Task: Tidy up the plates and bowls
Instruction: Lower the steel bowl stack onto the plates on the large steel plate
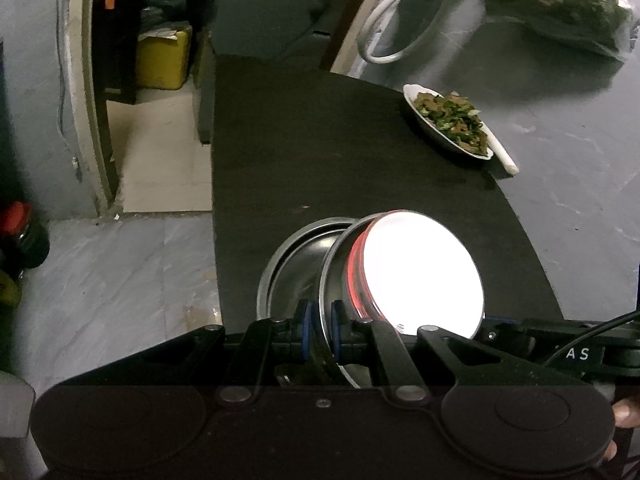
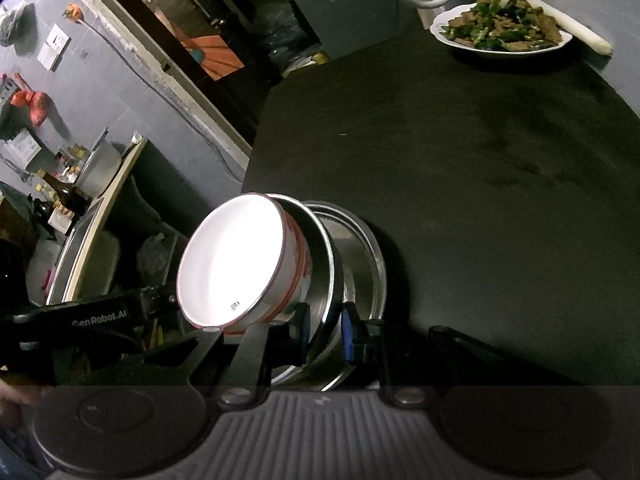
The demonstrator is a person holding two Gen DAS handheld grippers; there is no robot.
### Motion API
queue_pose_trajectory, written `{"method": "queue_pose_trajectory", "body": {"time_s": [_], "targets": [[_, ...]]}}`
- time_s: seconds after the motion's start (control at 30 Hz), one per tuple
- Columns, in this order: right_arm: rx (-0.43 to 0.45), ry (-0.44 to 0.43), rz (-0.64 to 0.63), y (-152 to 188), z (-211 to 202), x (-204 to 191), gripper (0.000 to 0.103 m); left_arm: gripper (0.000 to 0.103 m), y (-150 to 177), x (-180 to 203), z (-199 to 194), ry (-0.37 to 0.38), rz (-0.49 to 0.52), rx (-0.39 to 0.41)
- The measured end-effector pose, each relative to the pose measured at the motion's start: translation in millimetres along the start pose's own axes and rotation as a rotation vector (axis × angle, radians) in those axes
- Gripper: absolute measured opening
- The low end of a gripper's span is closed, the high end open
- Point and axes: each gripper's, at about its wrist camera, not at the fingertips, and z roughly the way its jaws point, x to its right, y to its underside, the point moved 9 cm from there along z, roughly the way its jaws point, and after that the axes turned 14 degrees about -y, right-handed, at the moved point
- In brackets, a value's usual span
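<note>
A steel bowl [image 1: 334,276] [image 2: 326,276] with a white, red-rimmed enamel bowl [image 1: 420,272] [image 2: 232,260] nested in it hangs tilted over the near edge of the dark table [image 1: 320,140] [image 2: 480,140]. My left gripper [image 1: 322,326] is shut on its rim from one side. From the other side my right gripper [image 2: 325,330] is shut on the same rim. A second, empty steel bowl [image 1: 288,264] [image 2: 360,248] sits just behind and below the held one. A white plate of cooked greens and meat [image 1: 448,124] [image 2: 500,28] stands at the table's far right.
A white spoon handle [image 1: 506,160] [image 2: 568,28] lies beside the food plate. The table's left edge drops to a tiled floor [image 1: 100,280]. A yellow box [image 1: 162,58] and a red-capped bottle [image 1: 20,232] stand on the left. A bag of greens [image 1: 560,4] lies far right.
</note>
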Motion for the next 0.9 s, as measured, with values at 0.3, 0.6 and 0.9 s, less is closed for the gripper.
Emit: {"method": "queue_pose_trajectory", "body": {"time_s": [0.3,0.6,0.9], "targets": [[-0.020,-0.001,-0.027,-4,11,-4,0.018,0.008,1,-6,5,-0.035,-0.023,0.003],[-0.025,-0.007,-0.039,-8,18,-6,0.017,0.008,1,-10,8,-0.049,-0.051,0.002],[-0.011,0.001,-0.039,-12,18,-4,0.017,0.008,-1,-9,10,-0.057,-0.058,0.019]]}}
